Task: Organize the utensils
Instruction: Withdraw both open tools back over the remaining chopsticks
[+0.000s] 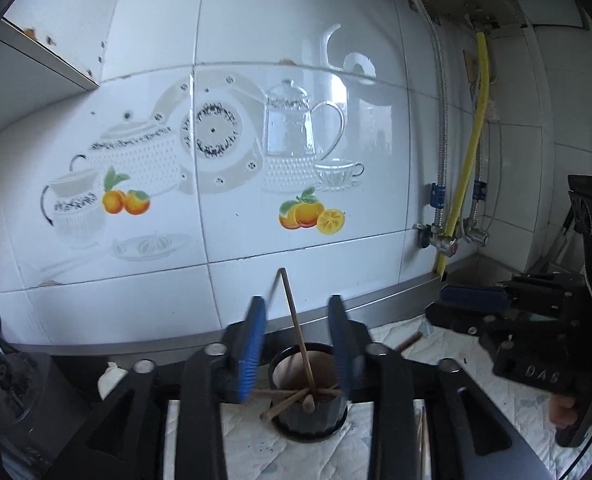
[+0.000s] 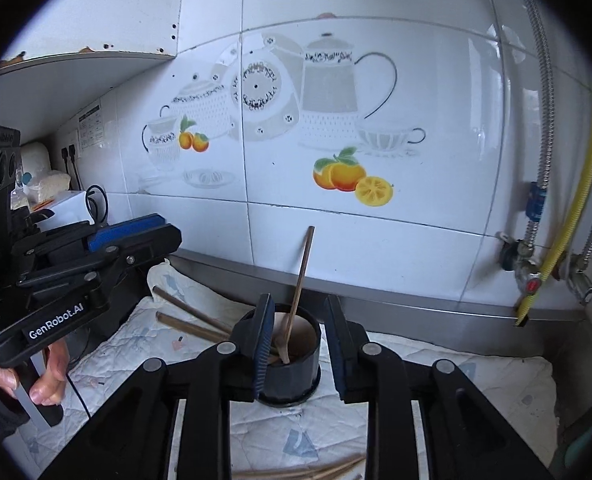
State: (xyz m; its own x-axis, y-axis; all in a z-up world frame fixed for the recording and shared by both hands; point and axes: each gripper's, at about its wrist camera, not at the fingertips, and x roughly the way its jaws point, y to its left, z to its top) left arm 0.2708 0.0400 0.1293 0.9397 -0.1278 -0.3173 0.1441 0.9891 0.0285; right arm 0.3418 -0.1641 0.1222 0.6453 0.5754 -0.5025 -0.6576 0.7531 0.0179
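Observation:
A black cup (image 1: 310, 420) stands on a quilted cloth (image 1: 256, 440), close in front of my left gripper (image 1: 297, 346). That gripper is open, its blue pads apart with nothing pressed. A wooden spoon (image 1: 294, 320) stands in the cup, and short wooden sticks (image 1: 284, 402) lie across its rim. In the right wrist view, my right gripper (image 2: 299, 346) is also open, framing the same cup (image 2: 292, 372) and spoon (image 2: 302, 276). Loose chopsticks (image 2: 188, 318) lie on the cloth to the left, and more chopsticks (image 2: 312, 472) near the front.
A tiled wall and a steel ledge (image 2: 416, 306) lie just behind the cup. Pipes, valves and a yellow hose (image 2: 568, 232) stand at the right. A black appliance (image 1: 20, 396) sits at the left. A hand (image 2: 48, 376) holds the left gripper (image 2: 164, 232).

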